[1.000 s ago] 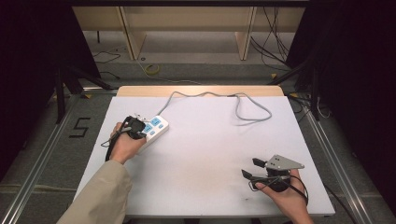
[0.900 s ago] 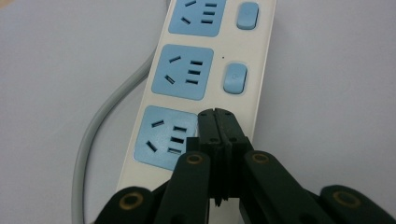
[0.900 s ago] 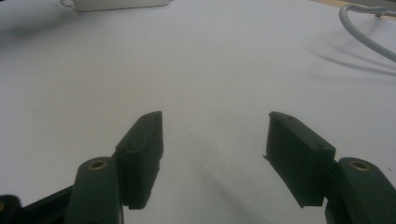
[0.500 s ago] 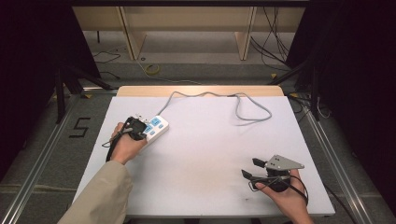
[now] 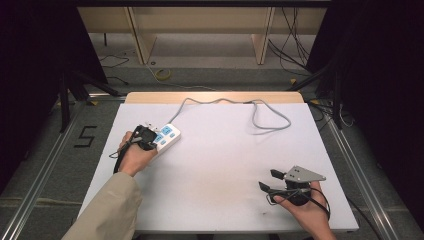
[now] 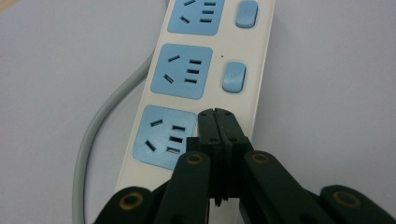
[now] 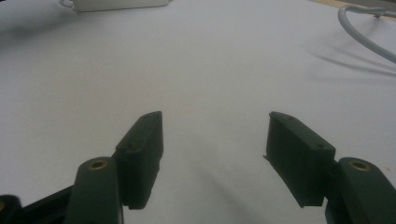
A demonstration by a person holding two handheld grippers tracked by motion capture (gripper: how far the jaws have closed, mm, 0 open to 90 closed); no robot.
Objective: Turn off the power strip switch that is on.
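Power strip (image 5: pixel 166 137): white body, blue socket faces, each with a blue switch beside it; grey cord (image 5: pixel 250 107) leaves it and loops toward the far edge of the surface (image 5: pixel 215 170). It lies near the left edge, toward the far left corner. Left gripper (image 6: pixel 215 119): fingers together, tips over the strip's nearest socket, hand resting at the strip's near end. Right gripper (image 5: pixel 267 180): fingers apart, nothing between them, near the near right corner, pointing left
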